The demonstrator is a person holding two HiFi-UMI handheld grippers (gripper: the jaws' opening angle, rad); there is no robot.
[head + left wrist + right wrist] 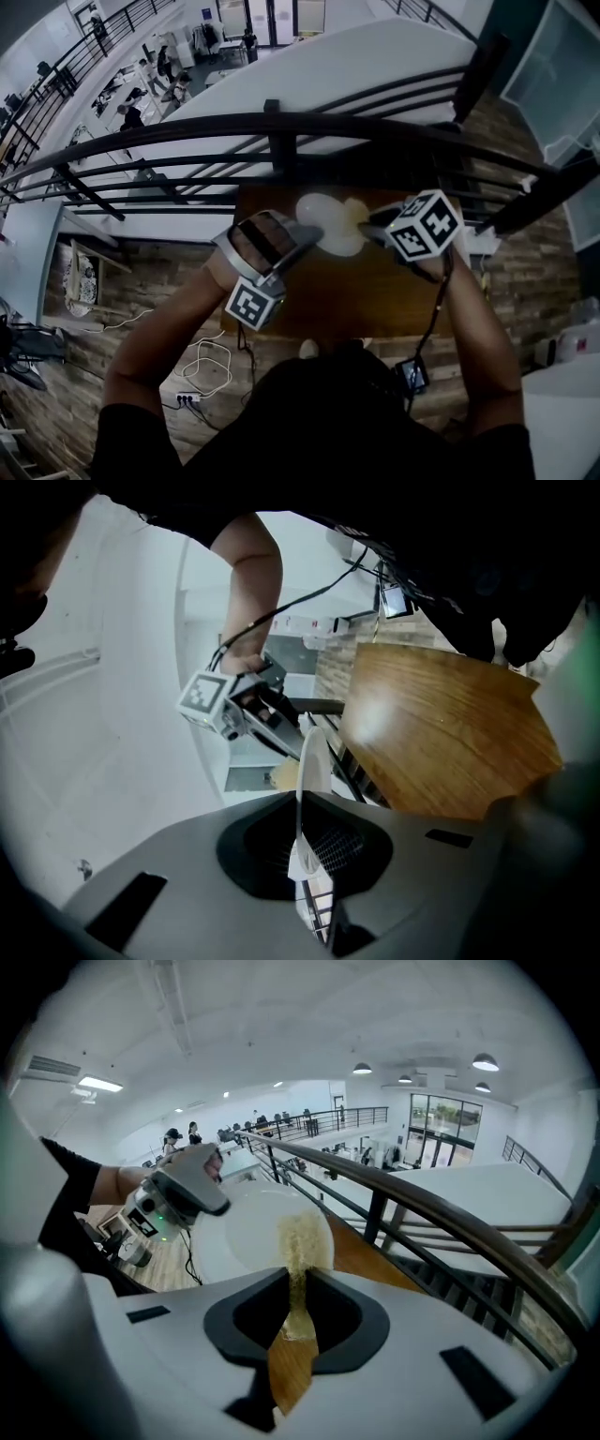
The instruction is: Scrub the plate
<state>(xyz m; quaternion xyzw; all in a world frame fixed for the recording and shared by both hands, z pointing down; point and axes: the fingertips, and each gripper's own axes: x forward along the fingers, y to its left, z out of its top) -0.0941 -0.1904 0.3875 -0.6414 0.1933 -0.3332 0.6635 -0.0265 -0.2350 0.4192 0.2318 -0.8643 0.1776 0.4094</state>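
A brown wooden bench (356, 300) on a raised gallery floor of brick-patterned boards forms the setting; in the head view its near edge lies just in front of the person, and cables trail on the floor at its left.

Nearest above the bench, the left claw (305, 232) and the right claw (375, 225) are held in the person's two hands, each carrying a cube with square markers.

The left claw (305, 855) is closed tight on the rim of a round white plate (314, 757), which is seen edge-on between its jaws. The plate (323, 220) is thus gripped clear of the bench, over its far part, and is stood up on edge rather than lying flat.

The right claw (295, 1312) is closed on a pale yellow scrubbing sponge (302, 1241). In the right gripper view the sponge lies against the right part of the plate's face (258, 1232), while the left claw (183, 1185) grips the rim on the opposite side. In the head view the sponge (354, 214) sits just right of the plate.

Beyond the bench a dark metal railing (281, 131) with a rounded top rail bounds the gallery.

Farthest away, a lower hall with desks and seated people (155, 80) is seen through and above the railing.
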